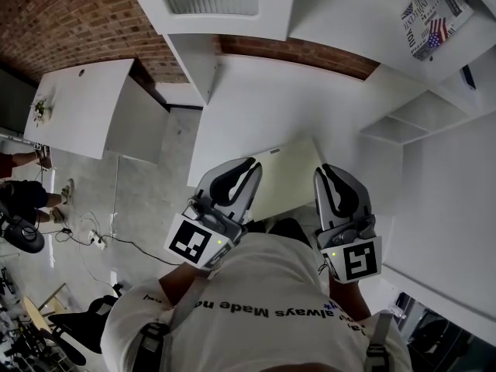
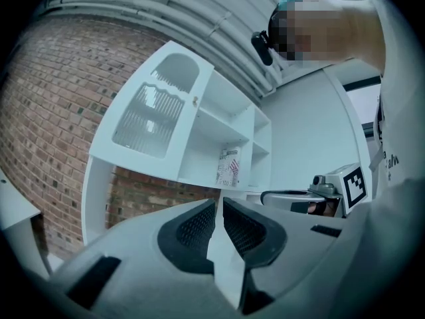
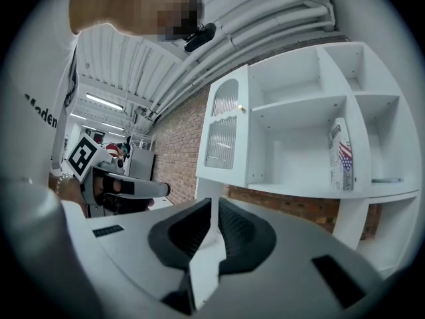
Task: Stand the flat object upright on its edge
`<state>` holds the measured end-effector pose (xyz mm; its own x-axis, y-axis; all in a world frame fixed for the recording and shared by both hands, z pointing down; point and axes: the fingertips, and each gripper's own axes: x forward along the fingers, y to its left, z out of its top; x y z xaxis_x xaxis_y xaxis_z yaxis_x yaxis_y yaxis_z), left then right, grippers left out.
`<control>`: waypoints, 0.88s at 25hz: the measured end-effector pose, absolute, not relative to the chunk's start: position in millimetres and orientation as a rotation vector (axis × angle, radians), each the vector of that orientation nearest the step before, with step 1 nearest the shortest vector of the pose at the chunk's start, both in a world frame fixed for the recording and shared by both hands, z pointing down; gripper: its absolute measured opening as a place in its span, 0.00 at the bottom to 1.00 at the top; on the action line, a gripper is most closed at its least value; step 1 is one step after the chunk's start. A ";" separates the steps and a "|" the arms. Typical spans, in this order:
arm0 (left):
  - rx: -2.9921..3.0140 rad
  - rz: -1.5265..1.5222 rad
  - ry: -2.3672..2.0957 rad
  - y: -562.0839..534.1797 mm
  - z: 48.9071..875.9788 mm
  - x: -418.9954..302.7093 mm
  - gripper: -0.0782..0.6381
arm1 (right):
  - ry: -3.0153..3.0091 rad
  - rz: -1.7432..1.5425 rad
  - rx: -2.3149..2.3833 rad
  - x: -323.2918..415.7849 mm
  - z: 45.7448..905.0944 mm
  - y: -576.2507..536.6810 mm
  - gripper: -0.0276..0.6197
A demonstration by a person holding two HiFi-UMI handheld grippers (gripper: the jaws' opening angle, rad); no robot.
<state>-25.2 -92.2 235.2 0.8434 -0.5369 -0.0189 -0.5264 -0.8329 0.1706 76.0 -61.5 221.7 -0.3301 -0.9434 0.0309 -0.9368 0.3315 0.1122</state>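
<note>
A flat white panel (image 1: 288,178) is held in the air between my two grippers, in front of my chest. Its broad face shows in the head view. My left gripper (image 1: 236,178) is shut on the panel's left side, and the panel (image 2: 224,261) shows as a thin white sliver between the dark pads (image 2: 196,230). My right gripper (image 1: 333,184) is shut on the right side, with the same white sliver (image 3: 202,264) pinched between its pads (image 3: 234,228). Each gripper view also shows the other gripper: the right one (image 2: 312,198) and the left one (image 3: 123,188).
A white counter (image 1: 263,103) lies ahead below a white shelf unit (image 3: 299,131) against a brick wall. A flag-printed box (image 1: 432,14) stands in one shelf compartment. A separate white table (image 1: 77,107) is at the left. Cables (image 1: 93,239) and a seated person (image 1: 23,192) are on the floor side at the left.
</note>
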 end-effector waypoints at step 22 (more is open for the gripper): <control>2.586 0.007 -0.812 -94.4 331.9 -6.1 0.30 | -2.478 -0.072 1.530 103.0 288.6 -71.3 0.15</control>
